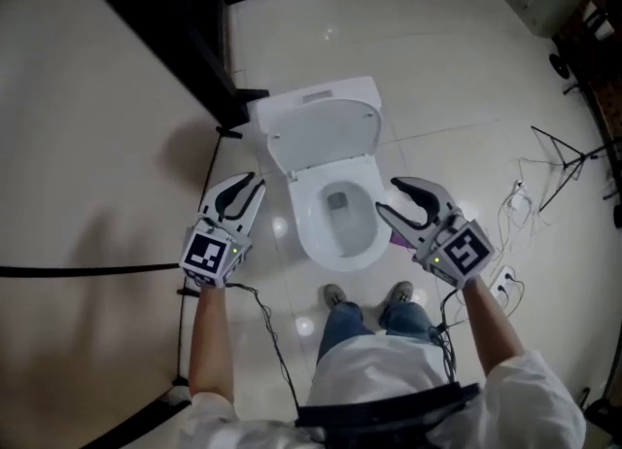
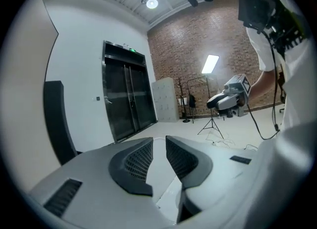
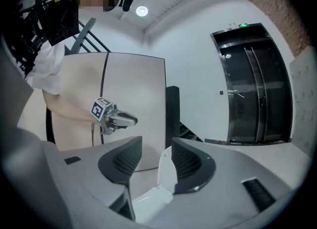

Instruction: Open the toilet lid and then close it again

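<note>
Toilet lid (image 1: 321, 134) stands raised behind the bowl (image 1: 309, 233), so closing is next. You hold the left gripper (image 1: 243, 185) (jaws barely parted, empty) and the right gripper (image 1: 389, 196), jaws spread on nothing, flanking it.

A studio-like test hall, not a household bathroom: the toilet (image 1: 330, 194) stands in the open on a wide, glossy tiled floor (image 1: 437, 68). Loose cables (image 1: 513, 206) trail across the tiles near a thin tripod (image 1: 564, 157). A lamp panel (image 2: 210, 63) glows against a bare brick wall (image 2: 198, 39). Dark double doors (image 2: 126, 96), pale lockers (image 2: 166, 99) and a free-standing partition (image 3: 133, 104) line the room's edges.
</note>
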The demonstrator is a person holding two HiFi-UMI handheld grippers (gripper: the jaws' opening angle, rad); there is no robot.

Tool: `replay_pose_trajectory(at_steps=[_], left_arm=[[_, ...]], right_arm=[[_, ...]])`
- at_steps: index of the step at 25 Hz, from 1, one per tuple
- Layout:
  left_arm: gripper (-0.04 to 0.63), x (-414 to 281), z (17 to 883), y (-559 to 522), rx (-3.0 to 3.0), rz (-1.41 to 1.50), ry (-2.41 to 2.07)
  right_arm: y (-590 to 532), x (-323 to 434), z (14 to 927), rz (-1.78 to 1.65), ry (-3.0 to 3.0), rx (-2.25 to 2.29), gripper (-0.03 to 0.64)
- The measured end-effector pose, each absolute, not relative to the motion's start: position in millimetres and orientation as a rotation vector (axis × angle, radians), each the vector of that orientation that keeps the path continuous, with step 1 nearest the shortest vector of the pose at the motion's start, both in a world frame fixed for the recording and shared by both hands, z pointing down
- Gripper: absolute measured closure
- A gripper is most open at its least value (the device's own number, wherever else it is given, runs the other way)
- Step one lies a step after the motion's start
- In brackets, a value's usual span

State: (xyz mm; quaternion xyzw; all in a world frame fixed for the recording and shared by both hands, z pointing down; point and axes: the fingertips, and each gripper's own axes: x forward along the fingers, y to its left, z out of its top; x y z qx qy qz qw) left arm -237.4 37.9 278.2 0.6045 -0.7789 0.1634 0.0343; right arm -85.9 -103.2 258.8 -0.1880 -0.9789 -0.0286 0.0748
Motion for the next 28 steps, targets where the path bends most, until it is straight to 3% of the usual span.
replay_pose_trajectory(at_steps=[3,13,15,21,23,27,28], left_arm=[[0.477,-270.0,304.4,19.1,1.891,0.517,-2.316],[0.471,-363.5,398.0,-66.2,1.976,0.812,-2.066],[0.417,-380.9,412.1,-86.2,1.962,0.861,-2.024],[0.417,-398.9,435.7,-124.3,1.947,0.933,-1.887],[0.42,-396.1,440.7,-127.1,1.947,0.924,-1.842],[0.54,-381.9,446.8,-122.6,1.938,0.925,-1.802],[0.545,-373.8,445.0,-118.9,1.949,0.928,-1.784]], right_arm=[[-93.1,-84.7,271.7,-0.13,-2.92,-0.527,0.437],[-109.0,-53.1,350.7,-0.016,-2.876,-0.411,0.437],[-110.2,-44.5,364.5,-0.012,-2.855,-0.385,0.437],[-113.2,-20.3,382.0,0.032,-2.816,-0.304,0.437],[-116.2,-16.5,384.3,0.037,-2.815,-0.295,0.437],[-121.1,-9.7,385.3,0.041,-2.823,-0.293,0.437],[-121.0,-8.9,383.3,0.043,-2.831,-0.299,0.437]])
